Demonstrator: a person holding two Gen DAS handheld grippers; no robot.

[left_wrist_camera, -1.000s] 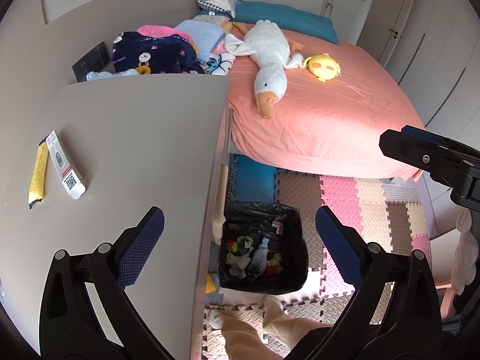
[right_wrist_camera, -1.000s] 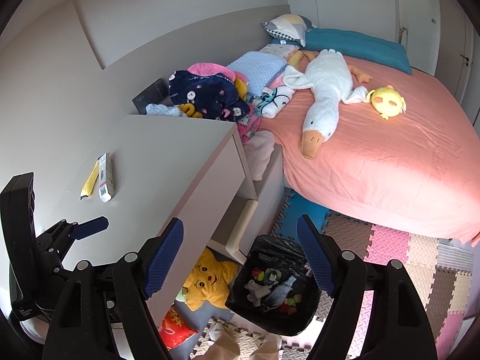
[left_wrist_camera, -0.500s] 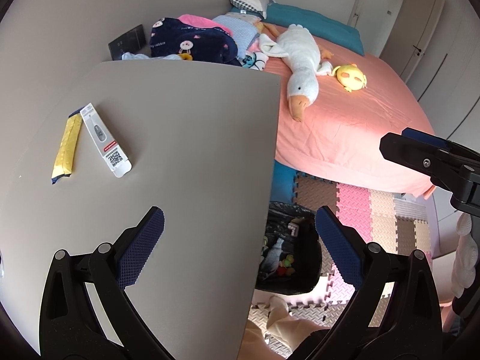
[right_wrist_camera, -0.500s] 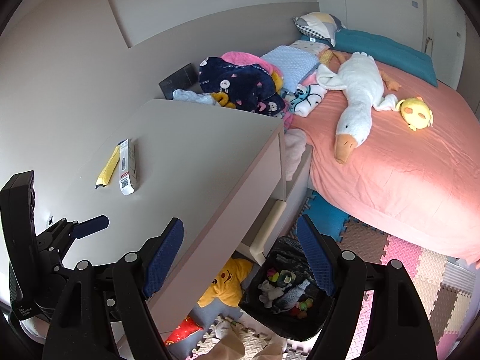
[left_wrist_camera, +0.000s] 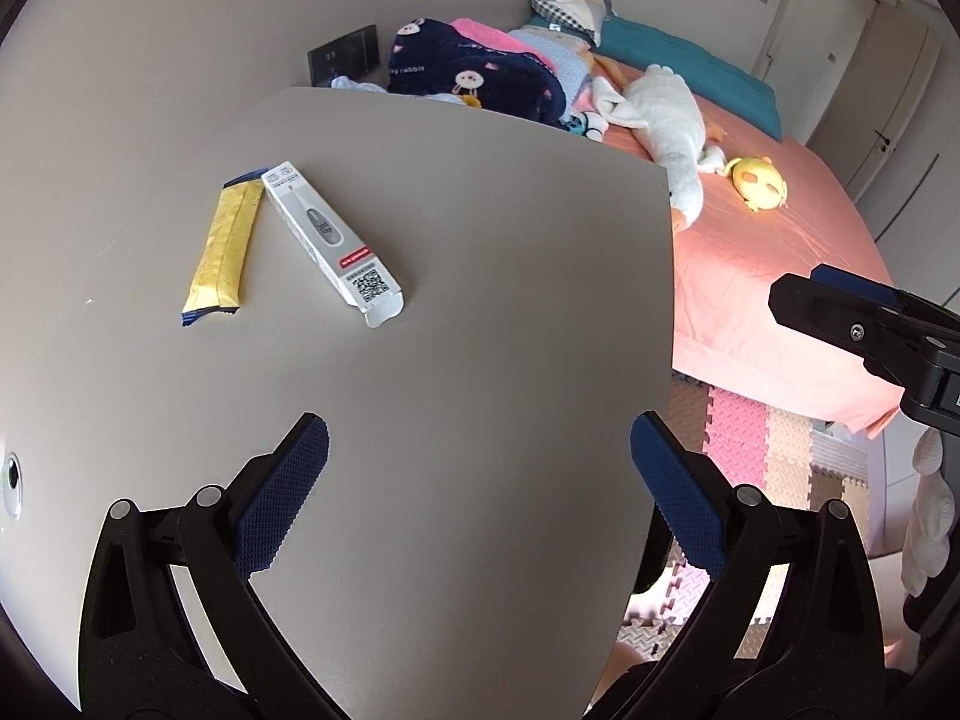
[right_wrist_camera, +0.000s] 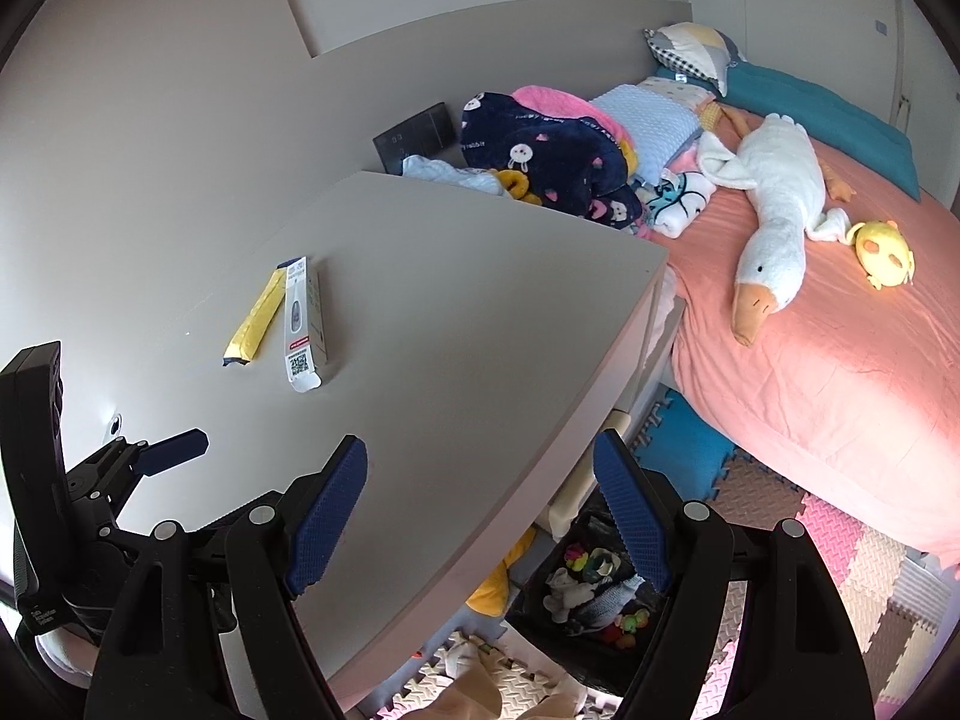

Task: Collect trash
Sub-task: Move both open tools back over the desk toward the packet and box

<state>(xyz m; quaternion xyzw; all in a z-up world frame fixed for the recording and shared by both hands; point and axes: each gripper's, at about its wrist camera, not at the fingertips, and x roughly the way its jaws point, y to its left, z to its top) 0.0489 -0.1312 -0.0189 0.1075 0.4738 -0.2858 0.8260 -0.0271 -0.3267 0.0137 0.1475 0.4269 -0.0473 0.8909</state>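
Note:
A yellow wrapper (left_wrist_camera: 223,251) and a white thermometer box (left_wrist_camera: 330,249) lie side by side on the grey desk top (left_wrist_camera: 480,330). My left gripper (left_wrist_camera: 480,492) is open and empty above the desk, short of both items. My right gripper (right_wrist_camera: 480,510) is open and empty over the desk's front edge; the wrapper (right_wrist_camera: 255,317) and the box (right_wrist_camera: 303,318) lie ahead to its left. A black-lined trash bin (right_wrist_camera: 591,594) with several scraps in it stands on the floor under the desk edge. The left gripper also shows in the right wrist view (right_wrist_camera: 90,480).
A bed with a pink sheet (right_wrist_camera: 840,360) stands to the right, with a white goose plush (right_wrist_camera: 774,210), a yellow plush (right_wrist_camera: 885,252) and a pile of blankets (right_wrist_camera: 540,150). Foam floor mats (right_wrist_camera: 840,570) lie below. A yellow toy (right_wrist_camera: 498,582) sits under the desk.
My left gripper has swung left from over the bin to over the desk, so the wrapper and box are closer and more central. My right gripper has shifted left too. Both stay open.

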